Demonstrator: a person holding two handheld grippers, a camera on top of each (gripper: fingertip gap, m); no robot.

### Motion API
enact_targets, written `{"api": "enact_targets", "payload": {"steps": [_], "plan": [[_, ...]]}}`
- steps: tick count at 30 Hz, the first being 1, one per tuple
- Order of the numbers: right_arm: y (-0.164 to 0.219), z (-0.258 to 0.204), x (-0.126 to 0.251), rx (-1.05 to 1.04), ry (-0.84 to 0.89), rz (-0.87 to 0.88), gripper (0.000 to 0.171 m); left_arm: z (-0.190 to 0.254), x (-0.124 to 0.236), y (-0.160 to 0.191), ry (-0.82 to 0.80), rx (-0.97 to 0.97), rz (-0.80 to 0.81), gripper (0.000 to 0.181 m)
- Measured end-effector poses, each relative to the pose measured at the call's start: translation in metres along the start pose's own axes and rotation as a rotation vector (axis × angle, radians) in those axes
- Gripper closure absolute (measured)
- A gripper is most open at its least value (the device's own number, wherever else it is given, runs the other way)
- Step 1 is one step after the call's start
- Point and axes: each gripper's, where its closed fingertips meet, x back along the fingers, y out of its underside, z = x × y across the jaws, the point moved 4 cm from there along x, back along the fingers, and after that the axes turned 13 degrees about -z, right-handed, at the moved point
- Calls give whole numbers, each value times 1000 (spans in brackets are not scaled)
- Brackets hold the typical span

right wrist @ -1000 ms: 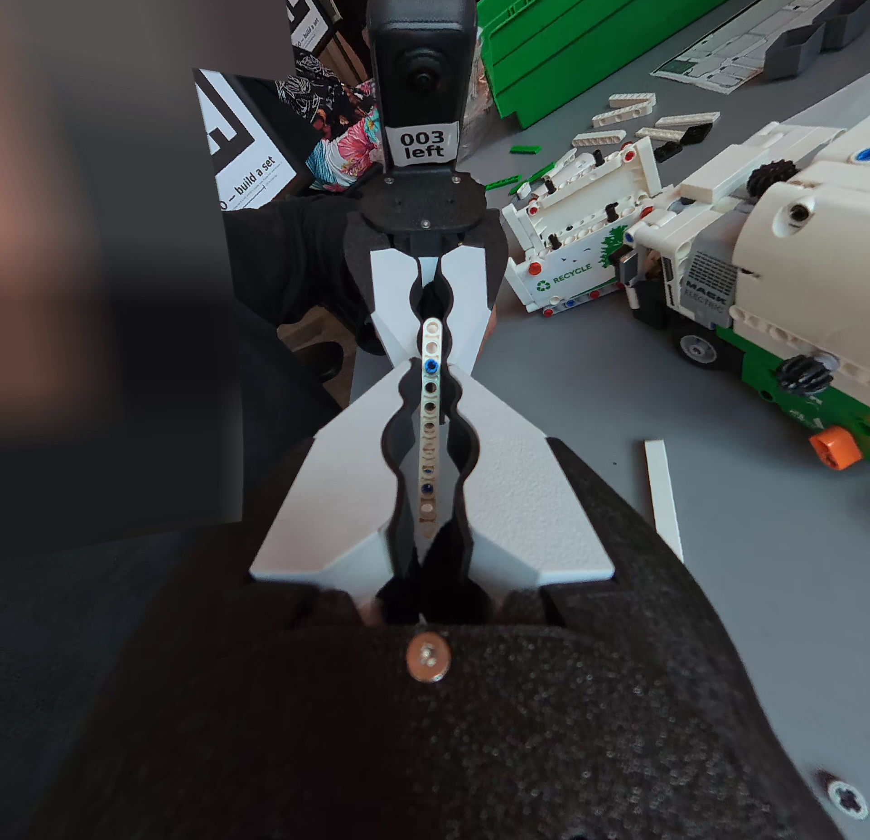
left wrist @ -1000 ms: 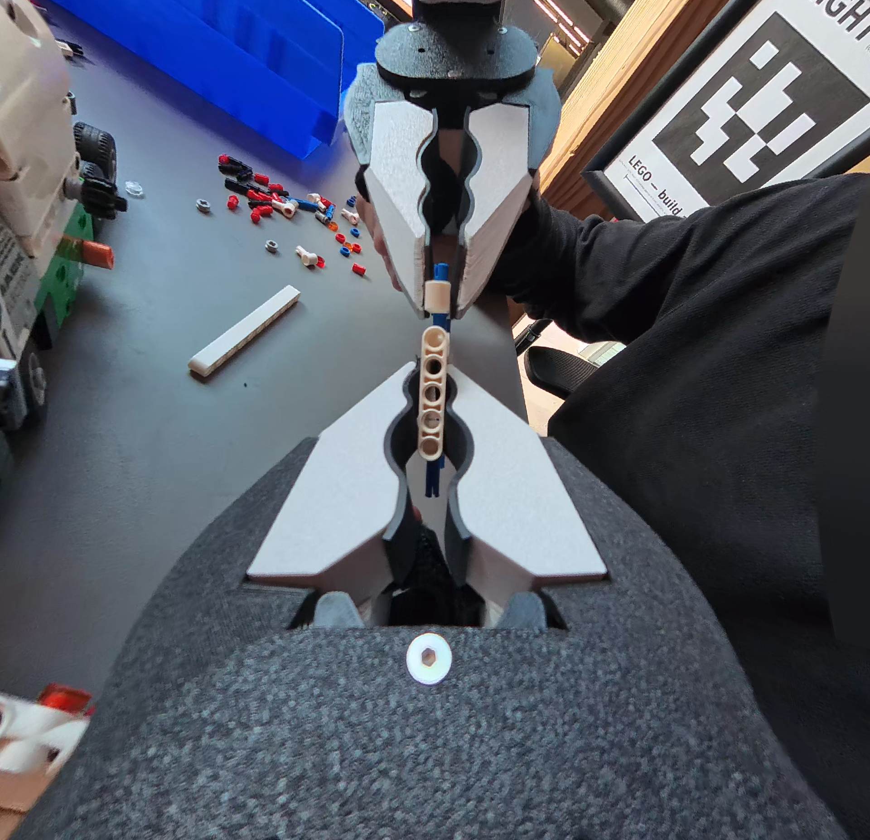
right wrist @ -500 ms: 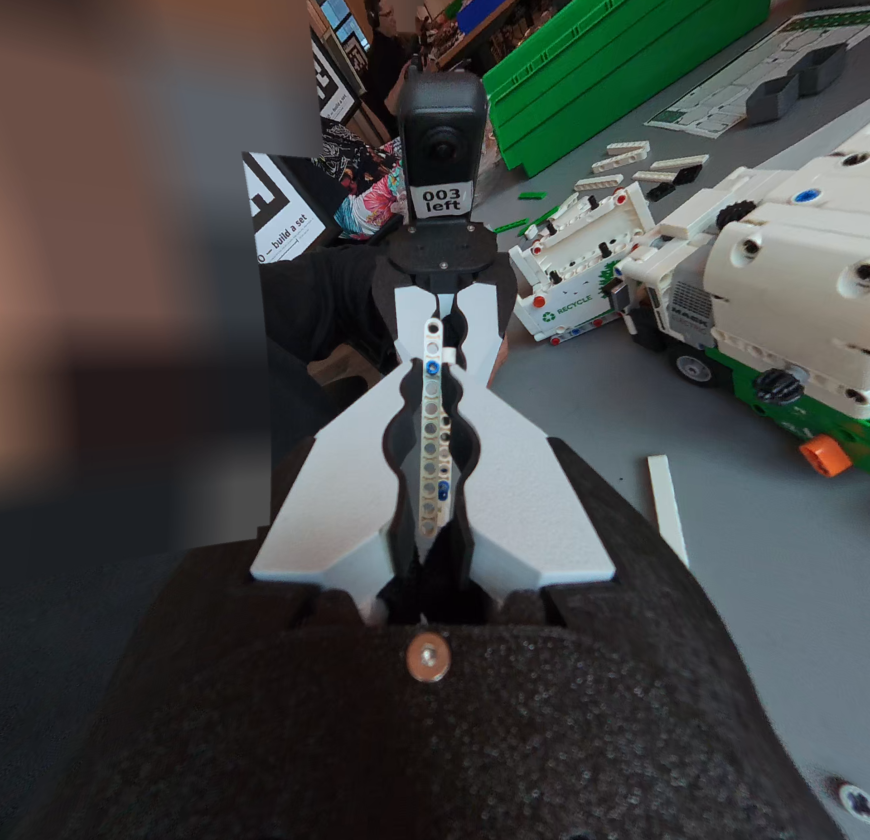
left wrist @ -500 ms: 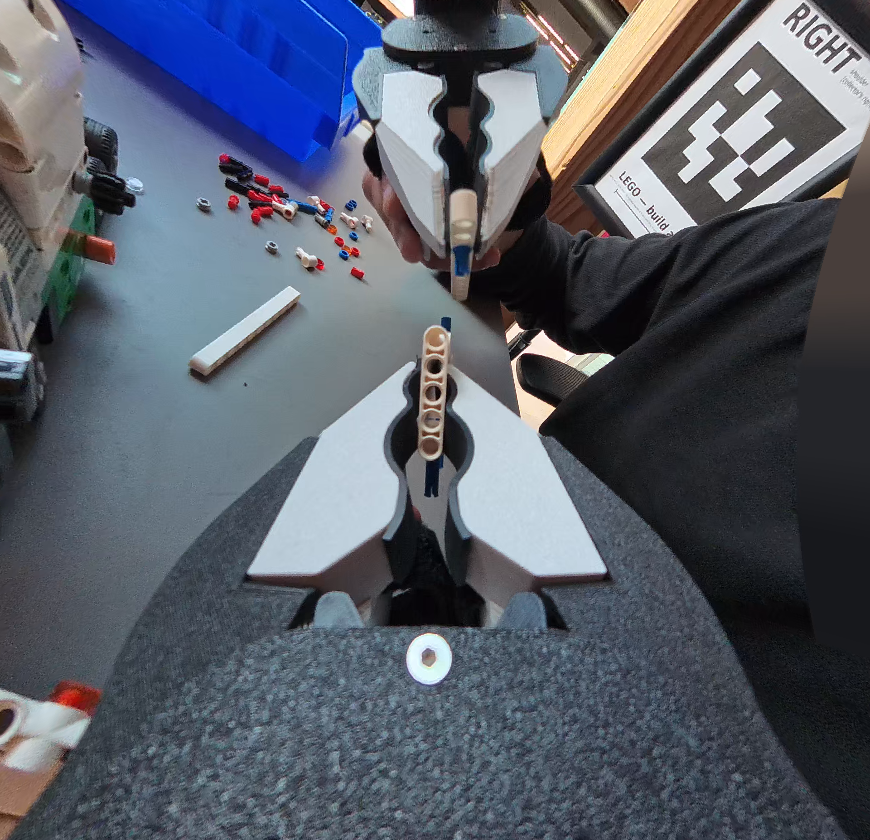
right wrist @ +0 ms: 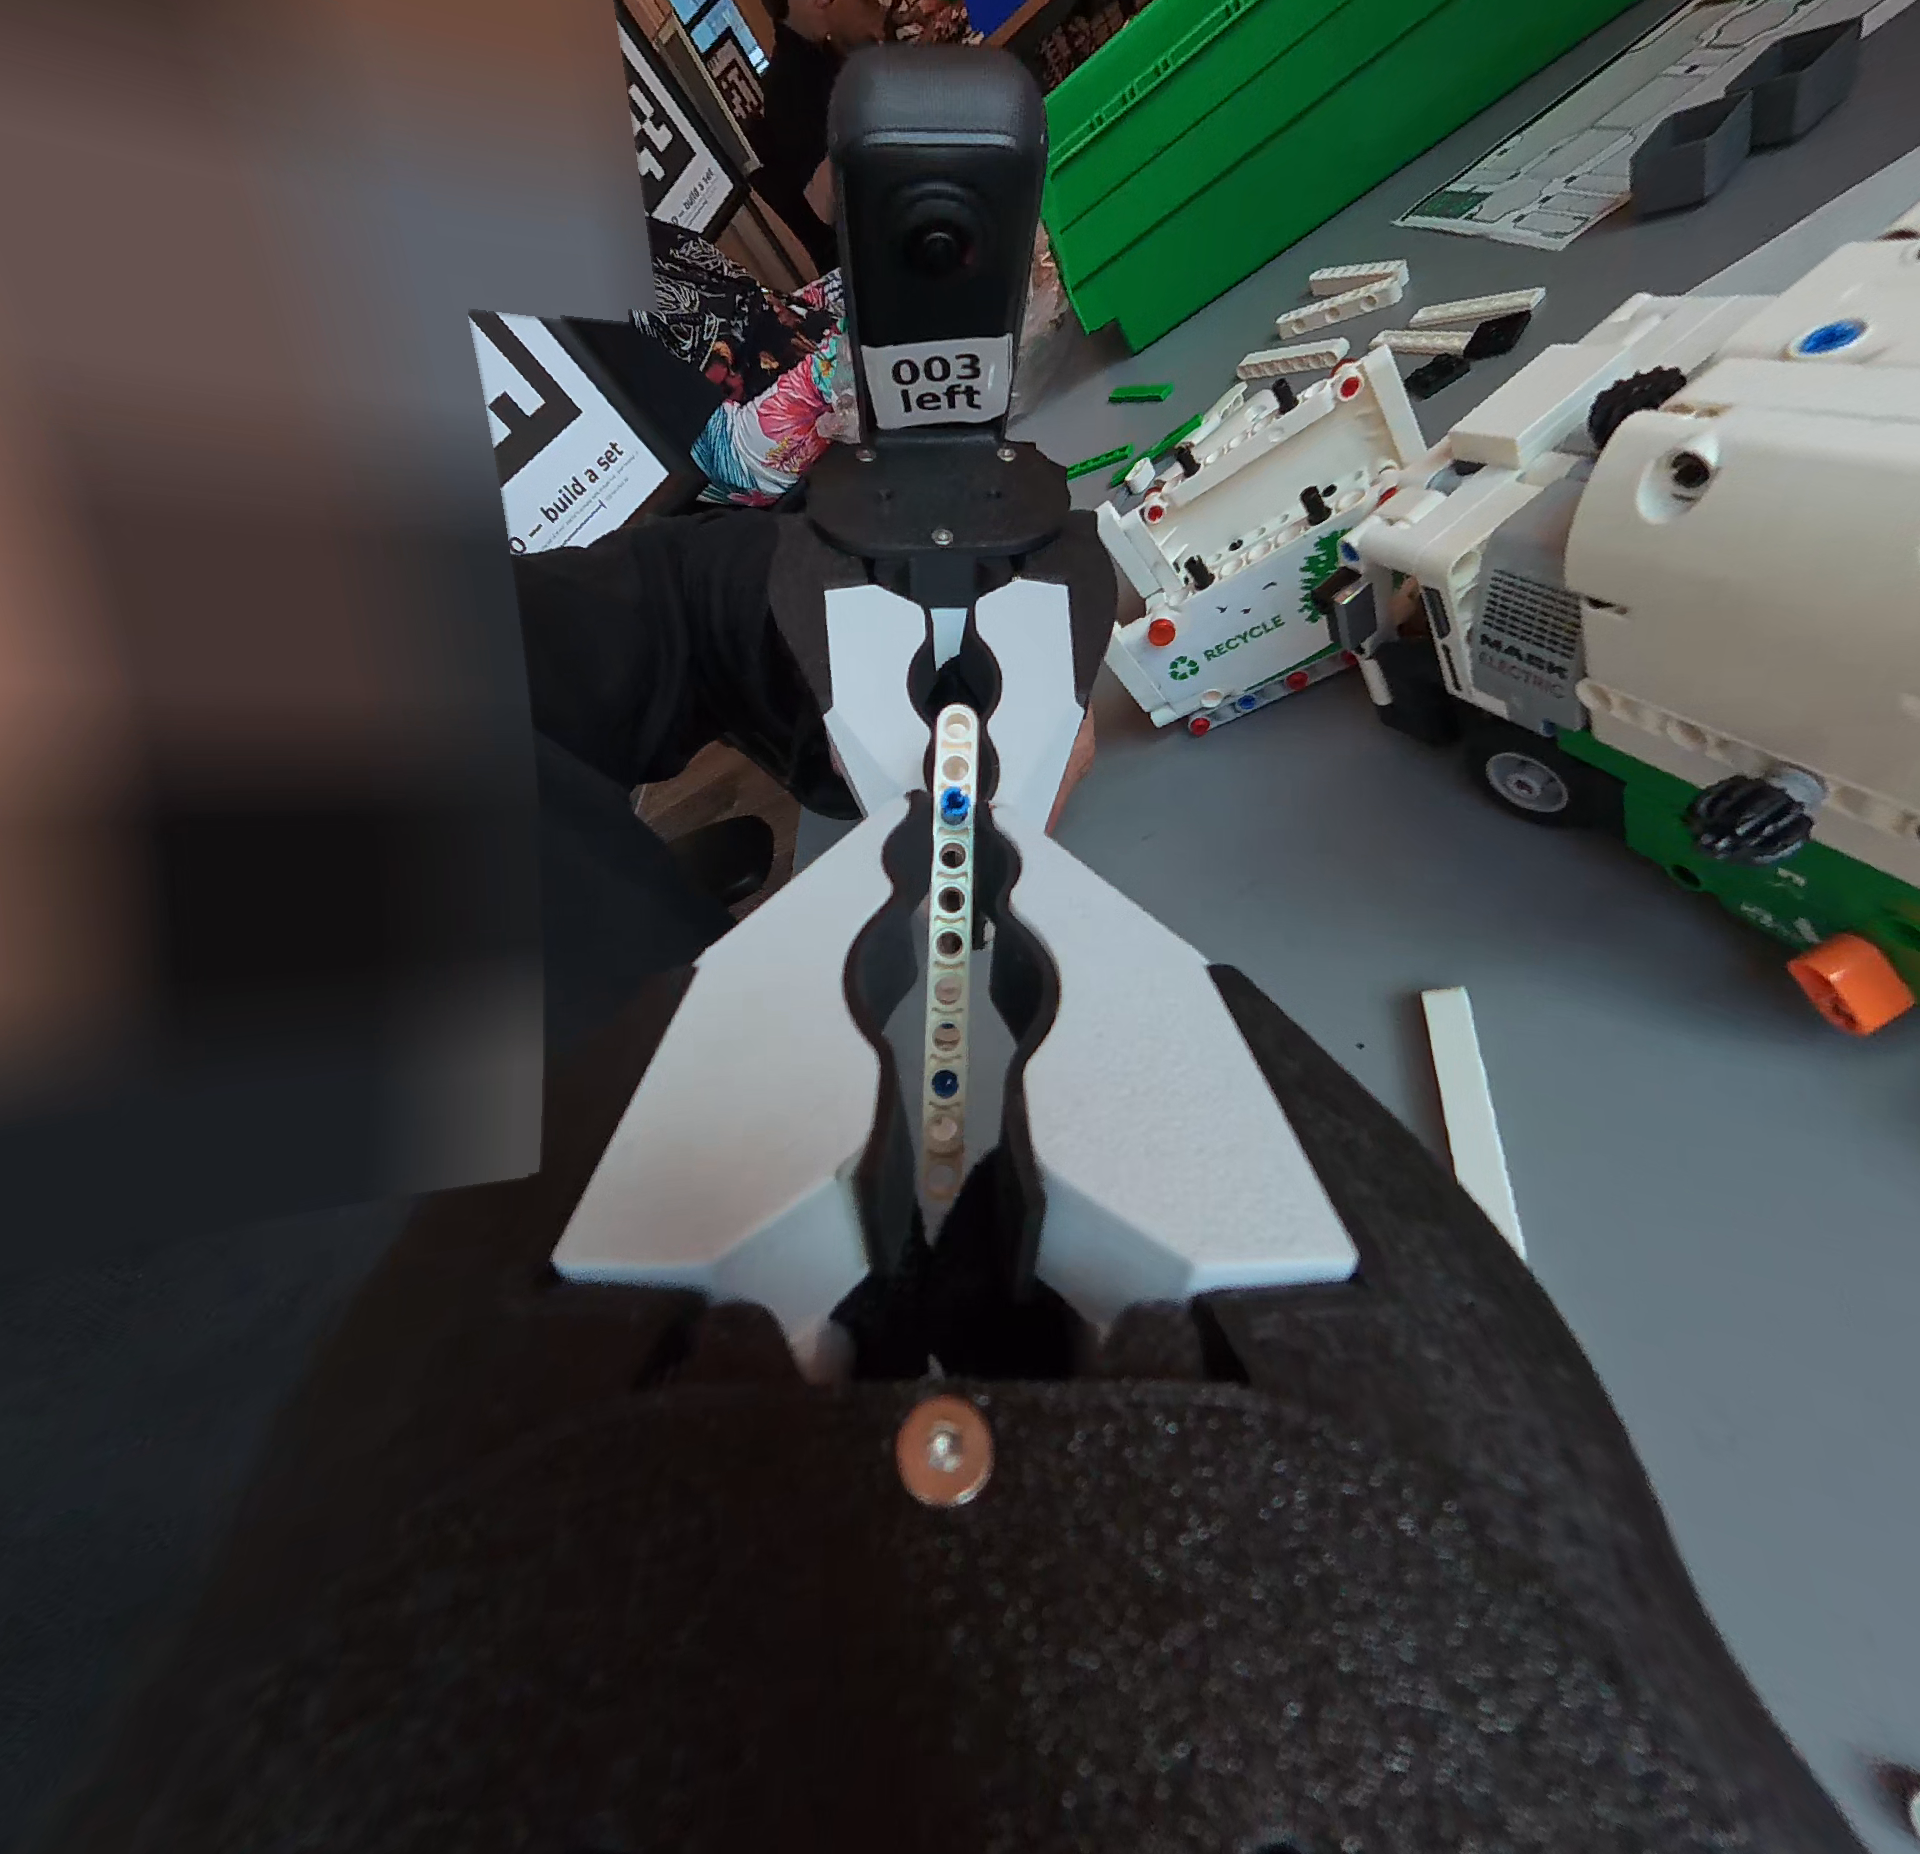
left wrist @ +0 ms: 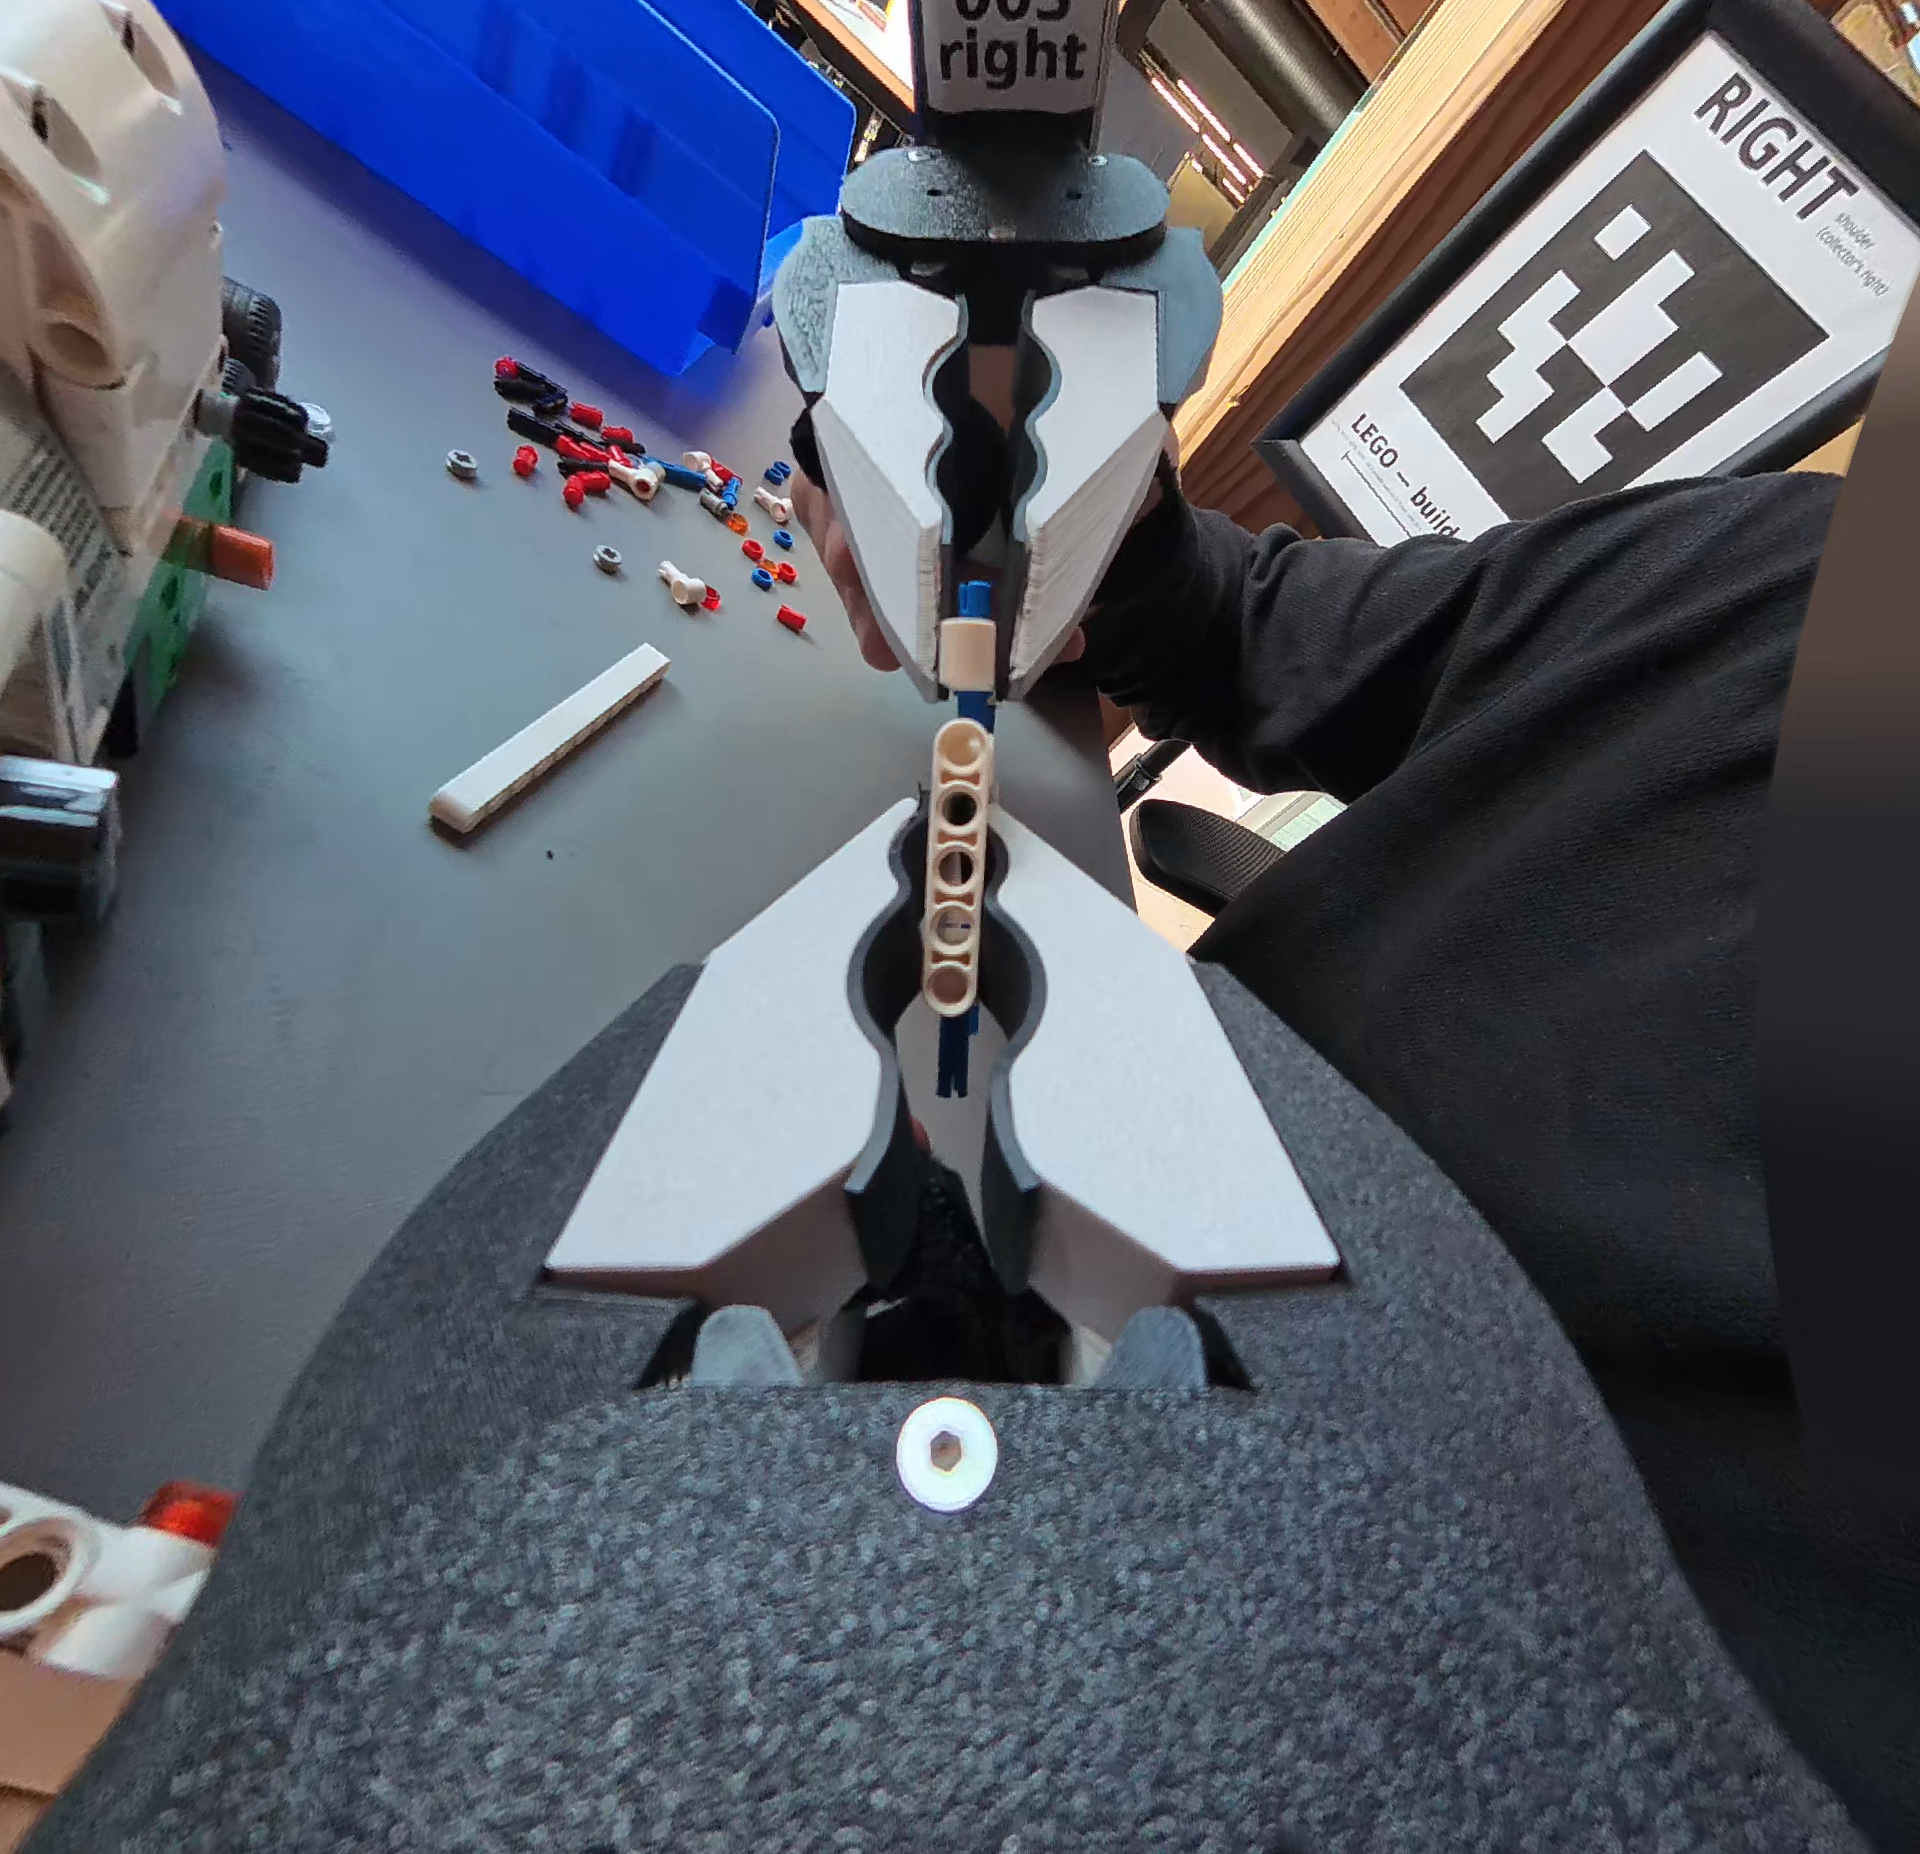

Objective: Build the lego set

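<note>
My left gripper [left wrist: 958,817] is shut on a short tan beam [left wrist: 956,869] with several holes, held upright above the table's edge; a blue pin [left wrist: 954,1061] pokes out behind it. My right gripper [left wrist: 969,687] faces it from above, shut on a long white beam seen end-on [left wrist: 966,651]. That beam's blue pin meets the top of the short beam; I cannot tell whether they are joined. In the right wrist view the long white beam [right wrist: 948,973] runs between my right gripper's [right wrist: 951,812] fingers, with blue pins in two holes, and reaches the left gripper [right wrist: 956,755].
A white and green lego truck [right wrist: 1662,609] and a white body panel [right wrist: 1247,578] stand on the grey table. A white flat bar [left wrist: 551,744] and several small loose pieces [left wrist: 644,485] lie near blue bins [left wrist: 520,142]. Green bins [right wrist: 1299,90] stand at the back. A black sleeve [left wrist: 1455,661] is on the right. Less than 4 cm separates the two grippers' tips. My left gripper's tips are some 10 cm from the white flat bar [left wrist: 551,744]. It is also in sight in the right wrist view [right wrist: 1456,1127].
The right gripper pulled its long beam back from the short beam half a second ago, then came in again so the two beams meet once more.
</note>
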Motion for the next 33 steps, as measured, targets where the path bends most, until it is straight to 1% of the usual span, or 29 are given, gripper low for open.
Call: {"api": "enact_targets", "payload": {"steps": [11,18,20,23,25,28,33], "plan": [[0,1,-1,25,38,4,165,-2,0,0,-1,13,-2,181],[0,3,-1,-14,26,17,165,-1,0,-1,-35,-13,2,181],[-1,3,-1,-40,15,30,165,-1,1,-1,-79,-46,7,181],[-2,-2,1,-57,-40,19,165,4,1,-3,-173,-163,14,181],[-2,-8,1,-47,-81,22,165,9,1,-4,-158,-194,32,181],[-3,-8,2,8,-29,19,165,8,1,-4,-124,-171,36,181],[-1,-8,3,-4,-50,10,165,8,-2,-4,-105,-156,25,181]]}}
